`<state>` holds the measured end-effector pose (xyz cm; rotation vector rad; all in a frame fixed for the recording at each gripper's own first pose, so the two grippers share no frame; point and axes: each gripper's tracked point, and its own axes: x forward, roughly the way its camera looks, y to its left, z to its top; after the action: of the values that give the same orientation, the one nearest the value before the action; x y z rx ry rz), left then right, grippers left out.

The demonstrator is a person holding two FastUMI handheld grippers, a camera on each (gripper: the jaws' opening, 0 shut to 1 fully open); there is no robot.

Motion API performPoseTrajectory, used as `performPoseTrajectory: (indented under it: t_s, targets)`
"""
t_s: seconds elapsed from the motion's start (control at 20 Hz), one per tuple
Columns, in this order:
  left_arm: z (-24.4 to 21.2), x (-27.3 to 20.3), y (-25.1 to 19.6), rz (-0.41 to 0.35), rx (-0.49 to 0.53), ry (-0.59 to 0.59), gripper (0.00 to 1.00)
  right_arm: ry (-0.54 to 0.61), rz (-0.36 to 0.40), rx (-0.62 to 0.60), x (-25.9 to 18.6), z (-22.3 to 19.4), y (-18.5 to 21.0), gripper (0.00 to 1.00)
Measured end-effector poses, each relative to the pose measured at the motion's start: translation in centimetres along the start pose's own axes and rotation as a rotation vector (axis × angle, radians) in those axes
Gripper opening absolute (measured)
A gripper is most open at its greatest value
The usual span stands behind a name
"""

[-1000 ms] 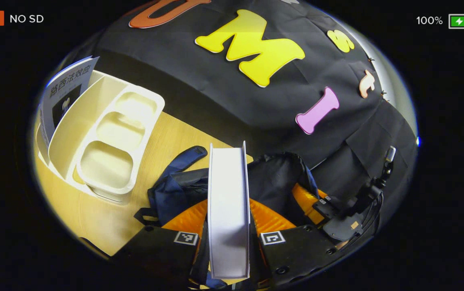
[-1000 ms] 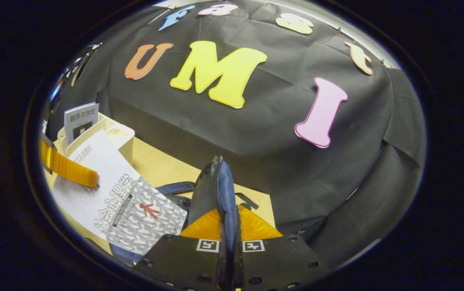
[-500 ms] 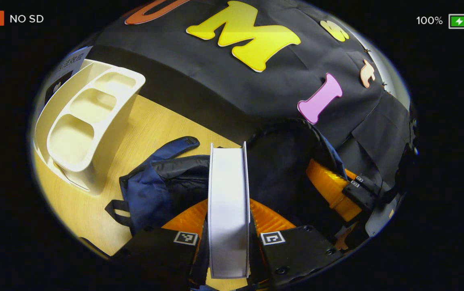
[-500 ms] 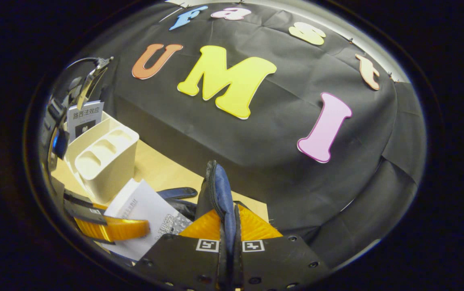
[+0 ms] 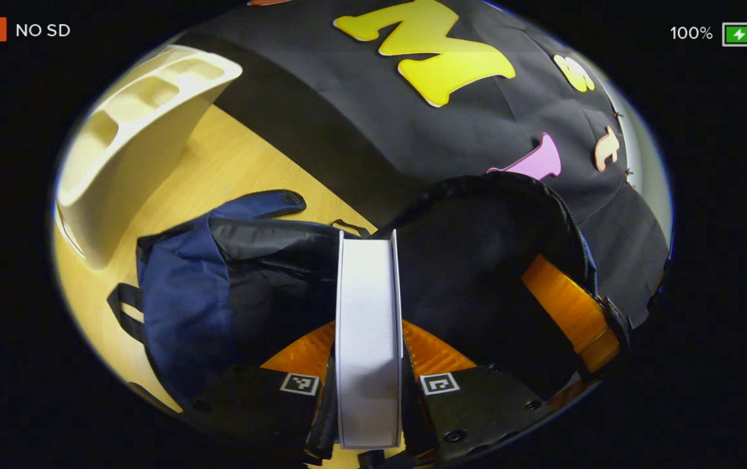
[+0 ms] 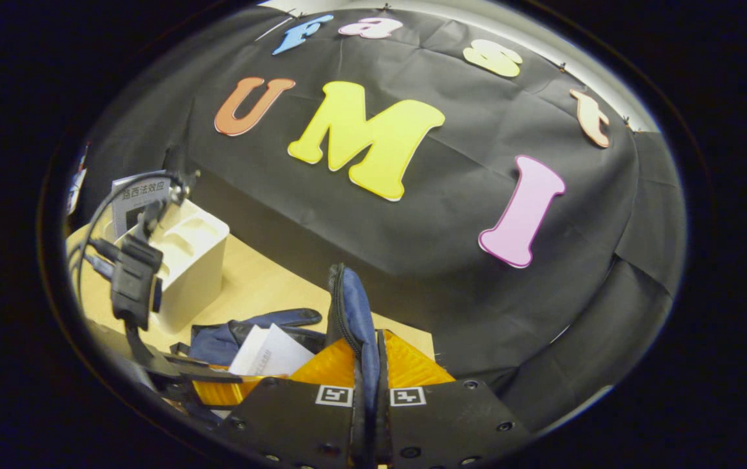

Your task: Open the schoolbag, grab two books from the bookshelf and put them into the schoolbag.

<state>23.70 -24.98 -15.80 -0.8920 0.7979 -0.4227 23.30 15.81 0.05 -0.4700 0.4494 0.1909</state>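
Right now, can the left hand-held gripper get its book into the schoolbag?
Probably yes: the left hand-held gripper holds the book at the schoolbag mouth, which the right hand-held gripper holds open by its flap.

A recording booth: black cloth wall [image 6: 451, 215] behind a wooden table [image 5: 230, 169].

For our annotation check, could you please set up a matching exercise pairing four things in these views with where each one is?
Things:
1. white book
2. schoolbag's zipper flap
3. bookshelf
4. remaining book

Places:
a. standing on the wooden table, left of the schoolbag
b. clamped in the left gripper, over the open schoolbag
c. upright in the bookshelf
d. pinched in the right gripper, held up

Pairs: 1-b, 2-d, 3-a, 4-c
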Motion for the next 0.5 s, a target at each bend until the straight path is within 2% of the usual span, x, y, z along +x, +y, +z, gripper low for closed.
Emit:
performPoseTrajectory:
  t_s: [0.3, 0.35, 0.45, 0.5]
  targets:
    - [-2.1, 5.0, 2.2, -0.109, -0.155, 0.0, 0.42, -0.003, 0.026, 0.0, -0.3, -0.4, 1.3, 0.06]
    - [-2.5, 5.6, 3.0, -0.103, -0.172, 0.008, 0.47, -0.004, 0.025, 0.002, -0.2, -0.6, 1.4, 0.06]
    - [-3.0, 6.5, 5.2, -0.05, -0.147, 0.001, 0.39, 0.004, 0.026, -0.005, 0.3, -1.4, 1.7, 0.06]
    - [-3.6, 6.6, 6.6, -0.008, -0.118, 0.018, 0.47, 0.005, 0.031, -0.006, 0.4, -1.7, 1.9, 0.06]
